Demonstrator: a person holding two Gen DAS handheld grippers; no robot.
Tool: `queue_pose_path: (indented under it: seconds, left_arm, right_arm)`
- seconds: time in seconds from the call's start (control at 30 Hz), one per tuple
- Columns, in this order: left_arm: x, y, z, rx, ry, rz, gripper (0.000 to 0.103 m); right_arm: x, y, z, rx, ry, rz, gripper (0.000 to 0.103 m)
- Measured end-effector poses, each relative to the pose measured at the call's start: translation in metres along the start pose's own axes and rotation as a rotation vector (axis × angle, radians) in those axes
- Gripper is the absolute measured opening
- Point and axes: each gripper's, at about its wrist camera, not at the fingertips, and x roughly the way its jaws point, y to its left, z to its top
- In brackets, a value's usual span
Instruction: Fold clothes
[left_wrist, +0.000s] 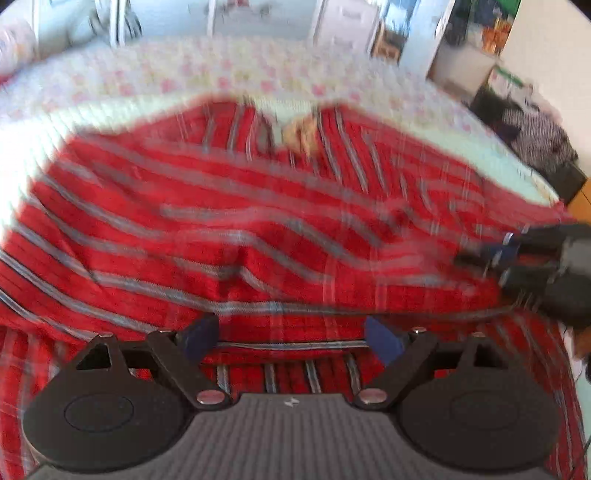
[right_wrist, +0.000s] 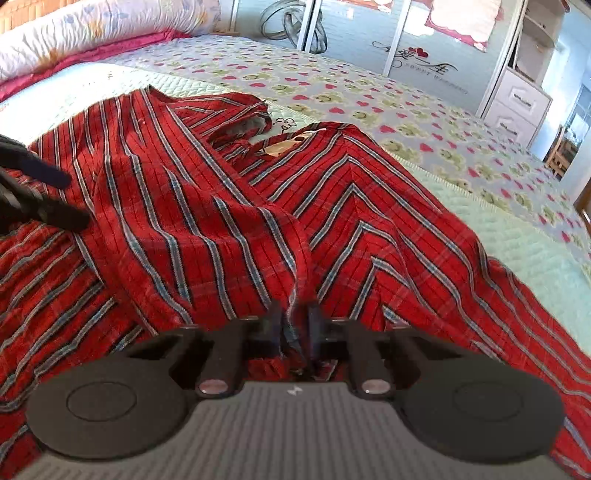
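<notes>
red striped shirt (right_wrist: 229, 206) spread rumpled on my bed (right_wrist: 424, 122), my right gripper (right_wrist: 295, 325) pinching a fold of it, my left gripper (left_wrist: 291, 338) spread wide over the cloth, gripping nothing

The left hand-held gripper (left_wrist: 291, 338) is tilted downward, its jaws spread wide and closed on nothing. The right hand-held gripper (right_wrist: 293, 325) is tilted downward too, its fingers (right_wrist: 275, 325) drawn nearly together and pinched on a shirt (right_wrist: 229, 206) fold; in the left view it is seen at 3 o'clock.
</notes>
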Motion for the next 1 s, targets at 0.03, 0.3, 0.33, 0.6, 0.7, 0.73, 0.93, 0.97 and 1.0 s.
queue_pose_path:
  seconds: [0.03, 0.3, 0.33, 0.6, 0.7, 0.73, 0.93, 0.97, 1.0]
  left_arm:
    - [0.000, -0.005, -0.003, 0.043, -0.002, 0.014, 0.090]
    - [0.003, -0.020, -0.010, 0.181, 0.006, 0.047, 0.096]
    - [0.004, -0.021, -0.010, 0.189, 0.008, 0.048, 0.096]
    - [0.002, -0.023, -0.011, 0.169, 0.010, 0.047, 0.099]
    - [0.000, -0.023, -0.010, 0.164, 0.014, 0.034, 0.099]
    - [-0.001, -0.023, -0.010, 0.162, 0.016, 0.029, 0.099]
    - [-0.015, -0.010, -0.011, 0.088, 0.011, -0.044, 0.098]
    - [-0.019, -0.006, -0.012, 0.067, 0.009, -0.062, 0.098]
    - [-0.023, -0.001, -0.012, 0.045, 0.008, -0.079, 0.094]
  right_arm:
    - [-0.001, -0.004, 0.001, 0.027, -0.005, -0.013, 0.009]
    - [0.024, -0.061, -0.008, 0.405, 0.011, 0.011, 0.008]
    - [0.022, -0.065, -0.012, 0.445, 0.003, 0.020, 0.010]
    - [-0.036, -0.059, -0.018, 0.562, -0.148, -0.006, 0.033]
    - [-0.041, -0.041, -0.017, 0.563, -0.196, 0.152, 0.034]
    - [-0.037, -0.036, -0.017, 0.569, -0.194, 0.220, 0.034]
    - [0.000, -0.043, -0.047, 0.570, -0.070, 0.131, 0.010]
    - [-0.005, -0.044, -0.047, 0.593, -0.074, 0.138, 0.015]
    - [-0.010, -0.043, -0.045, 0.610, -0.077, 0.144, 0.022]
